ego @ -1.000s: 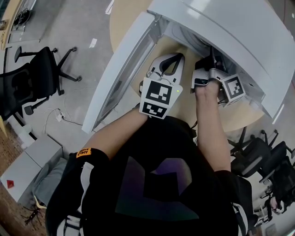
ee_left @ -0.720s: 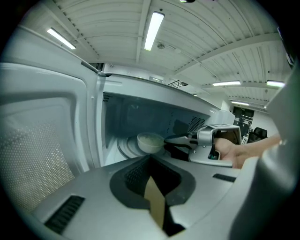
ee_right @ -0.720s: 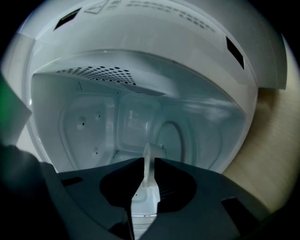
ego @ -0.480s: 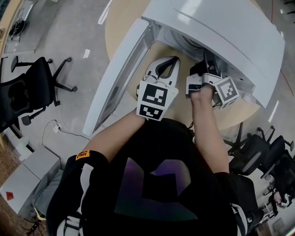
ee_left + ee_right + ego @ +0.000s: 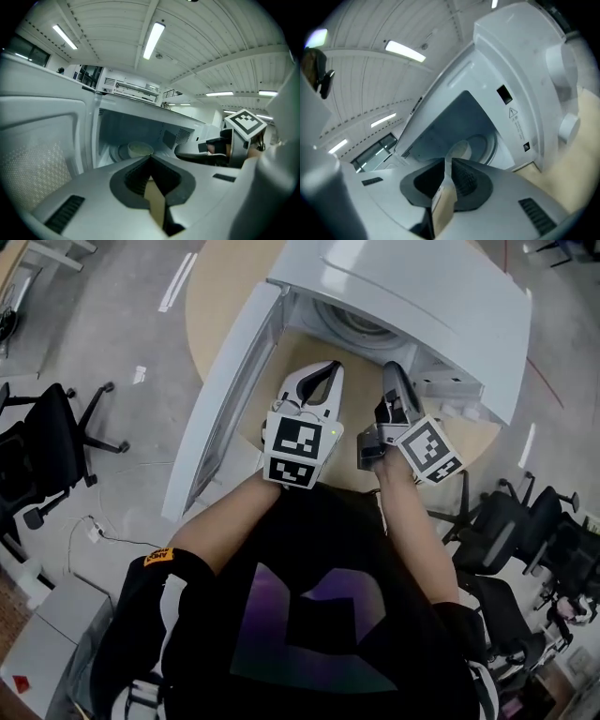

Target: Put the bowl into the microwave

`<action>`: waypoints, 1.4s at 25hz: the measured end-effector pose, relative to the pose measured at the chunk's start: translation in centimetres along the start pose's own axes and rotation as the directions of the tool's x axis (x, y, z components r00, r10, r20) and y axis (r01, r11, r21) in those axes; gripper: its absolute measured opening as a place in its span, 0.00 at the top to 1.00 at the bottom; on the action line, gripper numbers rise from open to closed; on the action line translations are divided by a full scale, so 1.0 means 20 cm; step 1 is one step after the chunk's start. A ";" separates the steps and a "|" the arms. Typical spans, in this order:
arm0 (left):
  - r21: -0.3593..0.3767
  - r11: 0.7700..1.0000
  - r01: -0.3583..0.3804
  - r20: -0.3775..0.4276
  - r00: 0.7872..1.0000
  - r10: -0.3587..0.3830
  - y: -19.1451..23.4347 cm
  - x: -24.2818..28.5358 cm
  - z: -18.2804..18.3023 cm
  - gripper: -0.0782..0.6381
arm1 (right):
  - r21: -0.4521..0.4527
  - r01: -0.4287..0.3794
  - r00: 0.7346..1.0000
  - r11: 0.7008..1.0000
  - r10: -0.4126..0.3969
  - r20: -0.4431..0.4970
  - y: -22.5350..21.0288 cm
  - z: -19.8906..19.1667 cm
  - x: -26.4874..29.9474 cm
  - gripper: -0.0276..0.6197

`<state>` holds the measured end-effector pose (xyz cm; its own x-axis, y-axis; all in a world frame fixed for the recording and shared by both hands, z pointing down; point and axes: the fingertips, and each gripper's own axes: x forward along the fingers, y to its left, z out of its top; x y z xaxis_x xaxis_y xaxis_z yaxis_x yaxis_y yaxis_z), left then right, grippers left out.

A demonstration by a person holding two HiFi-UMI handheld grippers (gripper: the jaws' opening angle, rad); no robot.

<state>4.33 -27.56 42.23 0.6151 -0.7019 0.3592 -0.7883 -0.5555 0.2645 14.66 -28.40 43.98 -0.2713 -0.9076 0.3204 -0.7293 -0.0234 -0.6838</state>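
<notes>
The white microwave (image 5: 412, 296) stood on a round wooden table (image 5: 211, 296) at twelve o'clock in the head view. Its door (image 5: 220, 399) hung wide open toward nine o'clock of the opening. The bowl (image 5: 135, 149) was already inside the oven. It sat upright on the round turntable (image 5: 485, 140) toward the back of the cavity. The left gripper view showed it as a pale, cream-coloured dish just above the jaw tips, and the right gripper view showed it (image 5: 459, 151) partly hidden behind that gripper's own tips. Neither claw touched it. The left gripper (image 5: 326, 369) was held in front of the opening, at about seven o'clock from the cavity mouth. Its jaws were clenched tip to tip and gripped nothing, and only the tan table top showed through the narrow slit behind the tips (image 5: 150, 158). The right gripper (image 5: 394, 373) was beside it at about five o'clock from the mouth, close to the oven's control panel (image 5: 562, 93). It too was clenched and empty, its pads meeting at a point (image 5: 445, 161). Both pointed into the oven from outside its sill. The right one's marker cube (image 5: 244, 123) showed at three o'clock in the left gripper view. Black office chairs stood on the grey floor at nine o'clock (image 5: 37, 456) and at four o'clock (image 5: 506, 531) in the head view.
</notes>
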 end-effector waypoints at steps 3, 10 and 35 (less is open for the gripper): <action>0.020 0.999 0.045 0.018 0.999 -0.045 -0.08 -0.02 0.02 0.83 | -0.110 0.008 1.000 0.994 -0.010 -0.012 0.03 0.01 -0.09 0.87; 0.001 0.994 0.112 -0.017 0.994 -0.112 -0.18 -0.04 -0.08 0.83 | -0.349 -0.018 0.999 0.937 0.000 -0.050 0.13 -0.04 -0.29 0.90; 0.081 0.995 0.051 -0.046 0.998 -0.048 -1.16 -0.36 -0.37 0.83 | -0.563 -0.155 0.988 0.812 0.127 -0.090 -0.16 0.00 -1.30 0.91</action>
<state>18.01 -6.33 40.21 0.6507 -0.6535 0.3867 -0.7520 -0.6252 0.2088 24.03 -4.73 37.74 -0.4169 -0.8619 0.2887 -0.9034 0.3579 -0.2361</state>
